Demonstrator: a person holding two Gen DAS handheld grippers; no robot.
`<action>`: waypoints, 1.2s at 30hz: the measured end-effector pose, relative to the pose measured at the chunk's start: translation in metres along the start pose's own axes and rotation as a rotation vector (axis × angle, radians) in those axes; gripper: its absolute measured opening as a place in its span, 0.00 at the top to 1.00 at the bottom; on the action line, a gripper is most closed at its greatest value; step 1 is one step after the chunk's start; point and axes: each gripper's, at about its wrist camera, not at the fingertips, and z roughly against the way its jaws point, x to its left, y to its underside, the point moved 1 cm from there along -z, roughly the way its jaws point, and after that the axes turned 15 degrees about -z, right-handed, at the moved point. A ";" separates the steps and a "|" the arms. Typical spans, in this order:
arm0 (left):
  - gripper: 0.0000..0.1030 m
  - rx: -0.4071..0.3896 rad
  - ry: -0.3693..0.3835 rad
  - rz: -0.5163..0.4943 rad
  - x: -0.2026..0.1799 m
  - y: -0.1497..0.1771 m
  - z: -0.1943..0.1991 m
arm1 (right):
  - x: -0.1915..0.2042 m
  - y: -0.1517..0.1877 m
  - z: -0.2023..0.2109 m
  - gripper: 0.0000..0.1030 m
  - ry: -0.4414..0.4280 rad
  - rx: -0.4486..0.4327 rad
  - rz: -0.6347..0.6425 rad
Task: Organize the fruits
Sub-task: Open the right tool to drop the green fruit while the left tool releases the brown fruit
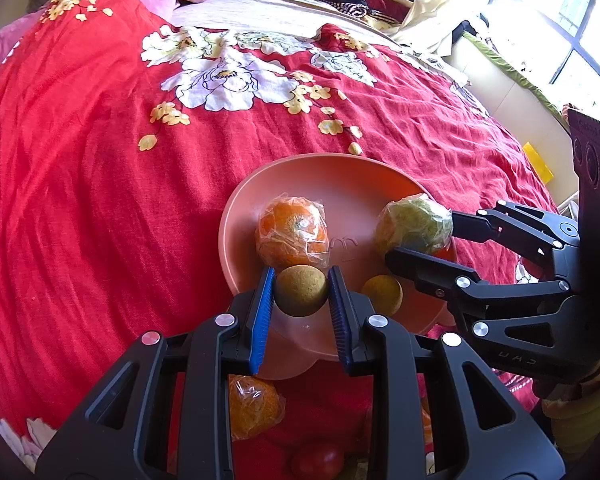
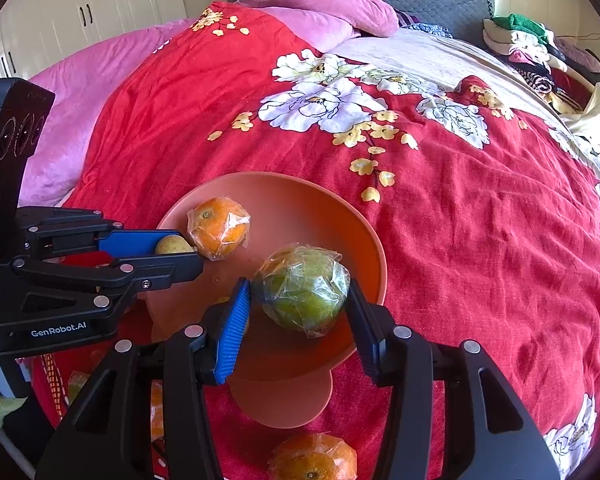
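Two grippers above pink bowl (image 1: pixel 300 176): left gripper (image 1: pixel 301 288) clamps brown fruit (image 1: pixel 301 290); right gripper (image 2: pixel 300 300) clamps wrapped green fruit (image 2: pixel 302 290).

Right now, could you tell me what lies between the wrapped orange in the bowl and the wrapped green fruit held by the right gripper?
Only bare bowl floor lies between the wrapped orange and the wrapped green fruit; the right wrist view shows it.

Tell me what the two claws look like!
Both claws, left claw and right claw, are chunky black plastic with round silver bolts and ridged blue pads inside the fingers. The left one carries white "GenRobot.AI" lettering and a black box with three round circles. No cables or sleeves show.
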 end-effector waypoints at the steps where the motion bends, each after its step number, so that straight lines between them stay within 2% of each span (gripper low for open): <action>1: 0.81 -0.002 0.001 0.001 0.001 0.000 0.000 | 0.000 0.000 0.001 0.54 -0.003 -0.006 0.000; 12: 0.81 0.000 0.006 -0.003 -0.003 -0.002 0.000 | -0.003 -0.003 0.024 0.43 -0.010 -0.055 -0.019; 14: 0.81 -0.001 0.005 -0.003 -0.003 -0.002 0.000 | -0.003 -0.002 0.027 0.36 -0.002 -0.061 -0.022; 19: 0.81 -0.008 0.004 -0.003 -0.004 -0.003 0.003 | -0.006 0.000 0.035 0.32 -0.001 -0.077 -0.038; 22: 0.74 -0.010 0.001 -0.005 -0.004 -0.004 0.006 | -0.009 0.000 0.040 0.32 0.001 -0.089 -0.058; 26: 0.73 -0.017 0.001 -0.005 -0.005 -0.004 0.010 | -0.012 0.001 0.045 0.30 0.005 -0.099 -0.072; 36: 0.57 -0.051 -0.012 0.012 -0.003 -0.006 0.026 | -0.015 0.003 0.056 0.24 0.003 -0.127 -0.084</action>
